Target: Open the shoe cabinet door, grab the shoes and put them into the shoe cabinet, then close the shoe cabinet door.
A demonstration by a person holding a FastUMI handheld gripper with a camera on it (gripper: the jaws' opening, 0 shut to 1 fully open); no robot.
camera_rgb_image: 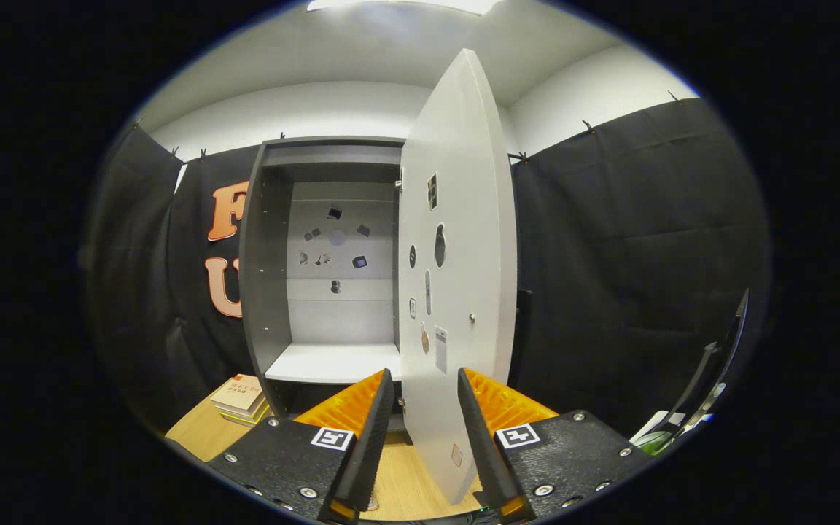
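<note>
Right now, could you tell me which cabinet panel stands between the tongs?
The open white door, edge-on between the open tongs; the grey side panel stands farther back.

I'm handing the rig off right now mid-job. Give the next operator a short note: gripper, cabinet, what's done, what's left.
Gripper: open, holding nothing; its fingers straddle the lower edge of the cabinet door, without clearly pressing on it.
Shoe cabinet: door swung open, standing edge-on toward the gripper. The white shelf inside looks bare.
A stack of books sits on the wooden table beside the cabinet.
Done: door opened.
Left: find and grab the shoes, place them on the shelf, close the door.
</note>
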